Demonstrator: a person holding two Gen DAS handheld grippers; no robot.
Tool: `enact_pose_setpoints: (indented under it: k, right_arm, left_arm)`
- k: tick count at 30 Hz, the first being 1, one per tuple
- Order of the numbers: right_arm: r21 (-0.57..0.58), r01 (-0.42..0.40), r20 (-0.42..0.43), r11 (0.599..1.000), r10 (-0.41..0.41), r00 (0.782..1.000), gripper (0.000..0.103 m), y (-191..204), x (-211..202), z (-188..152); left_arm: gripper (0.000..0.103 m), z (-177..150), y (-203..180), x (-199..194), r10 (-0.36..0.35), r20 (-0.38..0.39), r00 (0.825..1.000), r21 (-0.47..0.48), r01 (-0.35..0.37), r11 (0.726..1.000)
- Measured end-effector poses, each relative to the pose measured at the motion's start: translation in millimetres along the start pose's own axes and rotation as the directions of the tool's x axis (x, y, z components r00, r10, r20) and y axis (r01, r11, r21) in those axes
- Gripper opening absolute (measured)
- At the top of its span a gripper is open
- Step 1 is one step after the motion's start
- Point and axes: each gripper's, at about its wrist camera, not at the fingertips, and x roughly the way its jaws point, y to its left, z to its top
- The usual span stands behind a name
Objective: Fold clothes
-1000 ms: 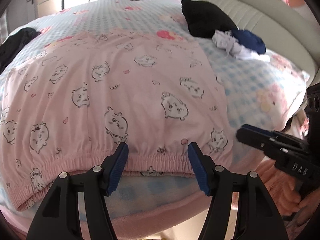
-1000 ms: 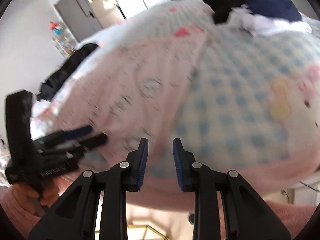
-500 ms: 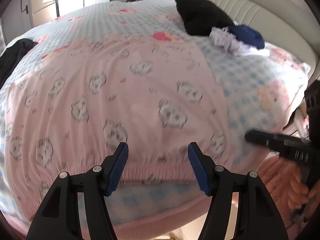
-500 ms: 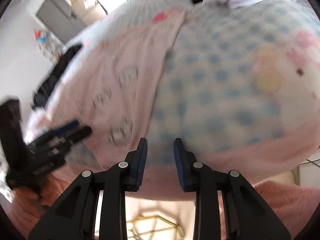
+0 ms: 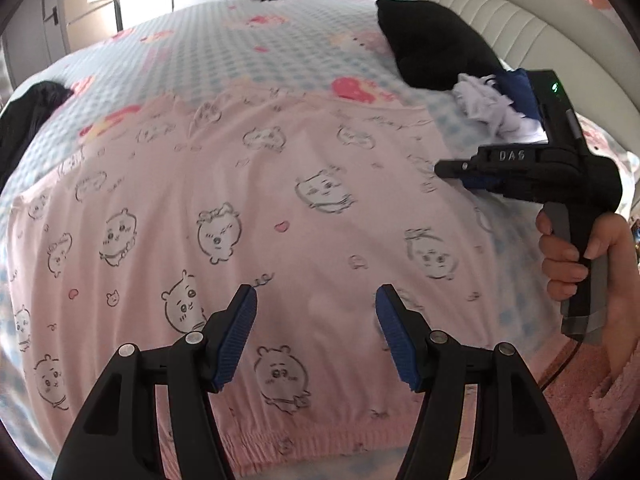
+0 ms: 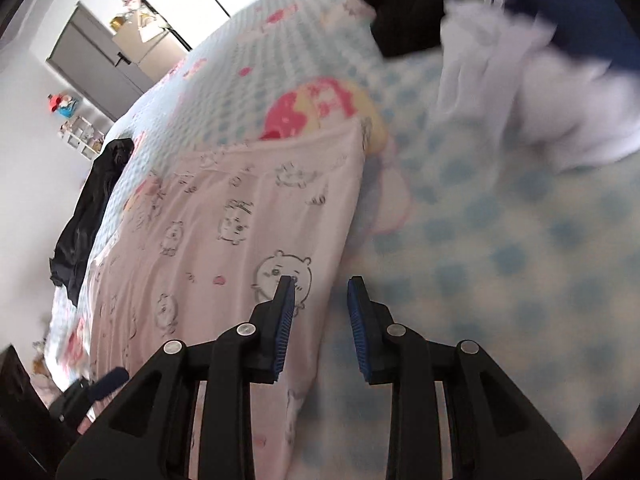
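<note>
Pink pyjama garment (image 5: 280,208), printed with small cartoon animal faces, is lying spread flat across a bed covered by a blue-and-white checked blanket (image 5: 224,52). Its gathered elastic edge is running along the near side of the bed, closest to the left wrist camera.

The left gripper (image 5: 314,332) is hovering over the garment near that elastic edge, its two blue-padded fingers standing wide apart with nothing between them. Whether the pads are touching the cloth cannot be told.

The right gripper (image 5: 452,170) is showing in the left view as a black tool held by a hand (image 5: 580,256) at the right side of the garment. In its own view the right gripper (image 6: 320,308) is sitting over the garment's right side edge, with one finger above the pink cloth and the other above the checked blanket. Its fingers are parted by a narrower gap and are gripping nothing.

At the far right of the bed, near a pale padded headboard (image 5: 500,8), a black garment (image 5: 432,52) is lying in a heap. Just beside it, a crumpled white cloth (image 5: 484,108) and a dark blue cloth (image 5: 518,92) are touching one another. Another dark garment (image 5: 28,120) is draping over the far left edge of the bed. A fluffy pink sleeve (image 5: 584,412) is showing at the lower right of the left view.
</note>
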Motion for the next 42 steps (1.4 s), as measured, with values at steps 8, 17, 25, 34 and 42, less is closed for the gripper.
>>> enact_pose_setpoints:
  k: [8, 17, 25, 34, 42]
  right_arm:
    - [0.004, -0.053, 0.037, 0.999, 0.053, 0.998, 0.003, 1.8, 13.6, 8.5]
    - [-0.103, 0.26, 0.19, 0.96, -0.237, 0.953, 0.0, 9.7, -11.0, 9.2]
    - [0.036, -0.118, 0.122, 0.992, 0.113, 0.986, 0.029, -10.1, -5.6, 15.4]
    - [0.07, 0.005, 0.069, 0.998, -0.01, 0.998, 0.03, -6.2, 26.9, 25.3]
    - [-0.096, -0.006, 0.121, 0.995, 0.018, 0.993, 0.001, 20.9, 18.9, 26.6]
  left_arm:
    - [0.064, -2.5, 12.2, 11.6, -0.032, 0.002, 0.999, -0.104, 0.032, 0.994]
    - [0.064, 4.4, 48.2, -11.1, 0.18, 0.03, 0.983, -0.162, -0.173, 0.971]
    - [0.064, 3.0, 56.9, -7.6, 0.124, 0.026, 0.992, -0.208, -0.116, 0.971]
    - [0.064, 49.8, 6.9, 22.5, 0.034, 0.044, 0.998, -0.109, -0.029, 0.994]
    - [0.064, 74.7, -42.2, 51.9, 0.014, 0.012, 1.0, -0.022, -0.013, 1.0]
